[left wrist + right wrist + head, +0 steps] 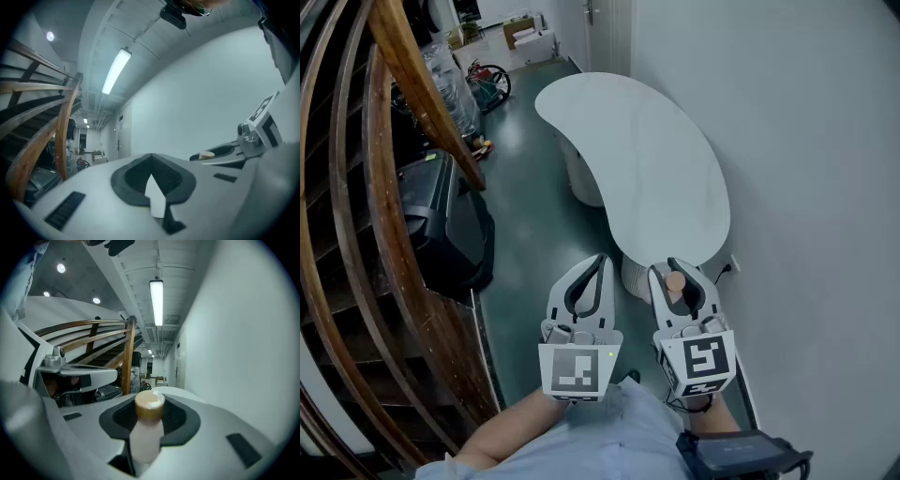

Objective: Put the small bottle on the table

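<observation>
White table (656, 159) stretches off at twelve o'clock. Left gripper (601, 260), at nine o'clock of its partner, has its jaws together with nothing between them. Right gripper (670, 270) clamps the small bottle (147, 427), long axis upright, tan cap pointing up, by the table's near end.

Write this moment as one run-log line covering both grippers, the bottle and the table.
right gripper: shut on small bottle | left gripper: shut, empty | table: ahead, bottle not yet on it

Grey, black-padded left tongs (600, 261) and right tongs (668, 272) bear black-and-white marker cubes (577, 371); sleeve (581, 433) light blue.
</observation>
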Tool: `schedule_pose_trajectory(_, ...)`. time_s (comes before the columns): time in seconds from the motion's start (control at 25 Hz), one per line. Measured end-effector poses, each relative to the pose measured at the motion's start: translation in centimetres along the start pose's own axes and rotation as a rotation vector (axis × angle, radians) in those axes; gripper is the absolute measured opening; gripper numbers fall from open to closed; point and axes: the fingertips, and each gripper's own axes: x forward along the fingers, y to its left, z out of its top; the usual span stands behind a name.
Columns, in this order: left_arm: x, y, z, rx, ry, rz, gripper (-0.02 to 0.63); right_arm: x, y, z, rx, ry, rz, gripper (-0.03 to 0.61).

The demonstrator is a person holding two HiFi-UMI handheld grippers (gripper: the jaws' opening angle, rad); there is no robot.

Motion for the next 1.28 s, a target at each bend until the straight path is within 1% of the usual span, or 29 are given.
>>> schedule_pose_trajectory(0.28, 0.1, -0.5, 0.1, -0.002, 0.006, 0.010, -0.002, -0.4, -0.4, 0.1, 0.005, -0.007, 0.007, 0.109)
schedule_pose_trajectory(0.48, -0.1, -1.1, -0.2, 0.010, 0.013, 0.025, -0.002, -0.7, -0.7, 0.1, 0.016, -0.019, 0.036, 0.109)
schedule_pose_trajectory(0.76, -0.9, -1.5, -0.8, 0.019, 0.032, 0.086, -0.002, -0.7, -1.0, -0.6, 0.006, -0.020, 0.096, 0.109)
schedule_pose_trajectory(1.0, -0.9, -0.2, -1.7, 0.042, 0.056, 0.130, -0.002, 1.1, -1.0, -1.0, 0.020, -0.013, 0.127, 0.109)
schedule_pose_trajectory(1.12, 0.4, 1.1, -1.9, 0.028, 0.055, 0.138, -0.002, 2.7, -1.0, -1.0, 0.021, -0.005, 0.126, 0.109)
schedule_pose_trajectory(1.28, 3.0, 3.1, -2.5, 0.020, 0.054, 0.126, -0.002, 5.6, -1.2, -0.9, 0.016, -0.004, 0.117, 0.109)
